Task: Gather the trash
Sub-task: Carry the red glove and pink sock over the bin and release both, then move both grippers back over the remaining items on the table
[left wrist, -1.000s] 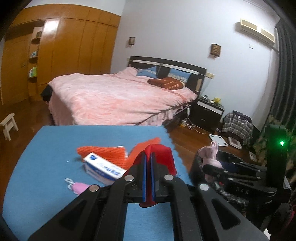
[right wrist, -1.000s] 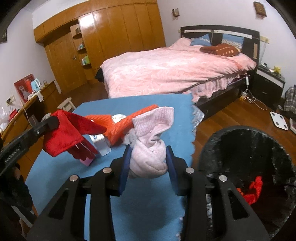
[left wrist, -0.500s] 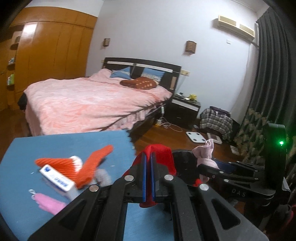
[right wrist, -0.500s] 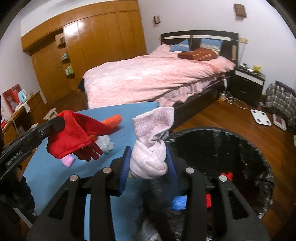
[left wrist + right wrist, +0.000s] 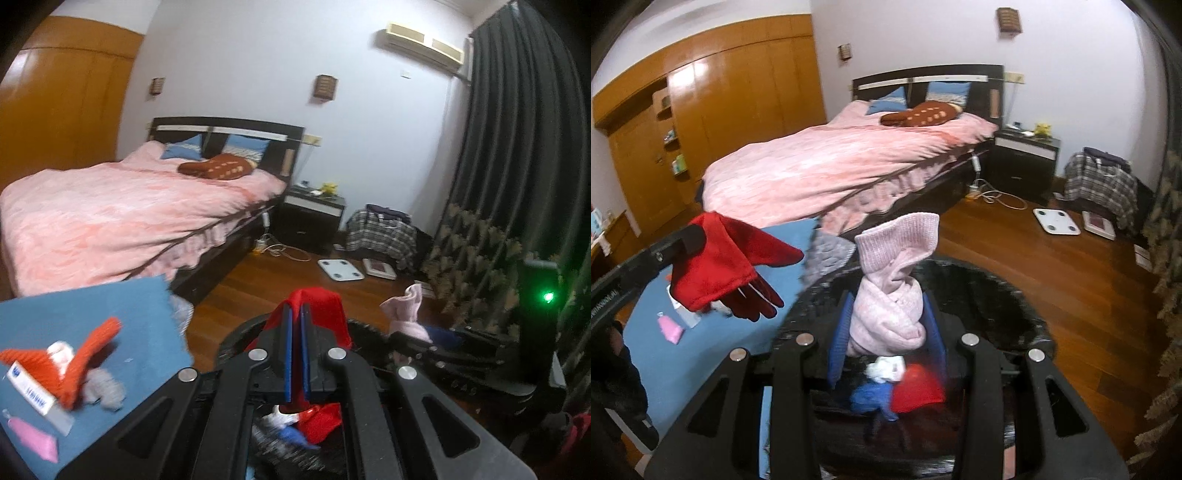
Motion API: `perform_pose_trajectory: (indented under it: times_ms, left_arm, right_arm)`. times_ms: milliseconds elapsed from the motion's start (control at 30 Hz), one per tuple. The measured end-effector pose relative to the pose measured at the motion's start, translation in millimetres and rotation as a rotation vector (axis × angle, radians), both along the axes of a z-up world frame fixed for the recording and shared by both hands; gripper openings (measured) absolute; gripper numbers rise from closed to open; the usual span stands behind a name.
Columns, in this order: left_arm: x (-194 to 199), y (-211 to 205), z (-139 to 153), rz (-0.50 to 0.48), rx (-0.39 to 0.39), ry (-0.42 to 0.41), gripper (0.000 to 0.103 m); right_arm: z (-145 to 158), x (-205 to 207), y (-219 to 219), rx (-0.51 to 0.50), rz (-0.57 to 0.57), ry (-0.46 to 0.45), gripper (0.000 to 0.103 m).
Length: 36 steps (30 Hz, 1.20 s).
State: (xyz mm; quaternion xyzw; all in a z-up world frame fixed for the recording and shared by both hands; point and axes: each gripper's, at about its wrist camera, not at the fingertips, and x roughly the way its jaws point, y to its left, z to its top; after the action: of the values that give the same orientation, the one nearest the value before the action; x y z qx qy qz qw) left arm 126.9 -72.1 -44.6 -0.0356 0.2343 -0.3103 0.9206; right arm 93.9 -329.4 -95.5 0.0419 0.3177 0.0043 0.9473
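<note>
My left gripper (image 5: 295,354) is shut on a red glove (image 5: 325,310), which also shows hanging from it in the right wrist view (image 5: 727,266). My right gripper (image 5: 886,332) is shut on a pink knitted sock (image 5: 890,295), also seen in the left wrist view (image 5: 404,310). Both are held over a black trash bin (image 5: 1008,306). Inside the bin lie red, blue and white items (image 5: 897,387). On the blue table (image 5: 74,310) remain an orange knit item (image 5: 85,354), a white box (image 5: 37,398), a grey sock (image 5: 105,387) and a pink pouch (image 5: 33,441).
A pink-covered bed (image 5: 122,210) stands behind the table. A nightstand (image 5: 314,218), a white scale (image 5: 341,269) and a plaid bundle (image 5: 384,232) are on the wooden floor. Dark curtains (image 5: 517,166) hang at the right. A wooden wardrobe (image 5: 713,110) lines the far wall.
Both grippers have moved right from above the blue table to above the trash bin, still holding the red glove and the pink sock.
</note>
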Motion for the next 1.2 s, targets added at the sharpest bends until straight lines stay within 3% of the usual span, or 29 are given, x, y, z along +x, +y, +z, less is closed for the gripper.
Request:
perform_pose_trajectory:
  times_ms: [200, 433, 467, 533, 600, 667, 800, 900, 1200]
  left_arm:
    - [8, -35, -1, -0.06, -0.007, 0.01, 0.004]
    - [20, -56, -27, -0.101, 0.023, 0.083, 0.005]
    - [21, -56, -30, -0.1, 0.028, 0.092, 0.008]
    - [22, -51, -39, -0.1, 0.031, 0.12, 0.034]
    - [21, -47, -42, -0.079, 0.03, 0.125, 0.049]
    - [22, -36, -44, -0.055, 0.027, 0.137, 0.051]
    - [24, -10, -46, 0.018, 0.041, 0.134, 0.068]
    - [23, 15, -46, 0.083, 0.056, 0.127, 0.082]
    - [5, 87, -48, 0.269, 0.125, 0.086, 0.093]
  right_arm:
    - [-9, -6, -22, -0.009, -0.048, 0.014, 0.037]
    - [-26, -5, -36, -0.002, -0.076, 0.046, 0.037]
    - [-28, -4, -36, -0.001, -0.076, 0.051, 0.039]
    - [-33, -3, -37, -0.006, -0.08, 0.059, 0.04]
    - [-36, -3, -37, -0.007, -0.086, 0.061, 0.05]
    - [-36, -4, -36, -0.011, -0.093, 0.055, 0.066]
    - [-34, -7, -31, -0.02, -0.102, 0.034, 0.09]
    - [-31, -7, -24, -0.008, -0.083, 0.031, 0.093]
    - [-23, 3, 29, 0.015, 0.023, 0.019, 0.095]
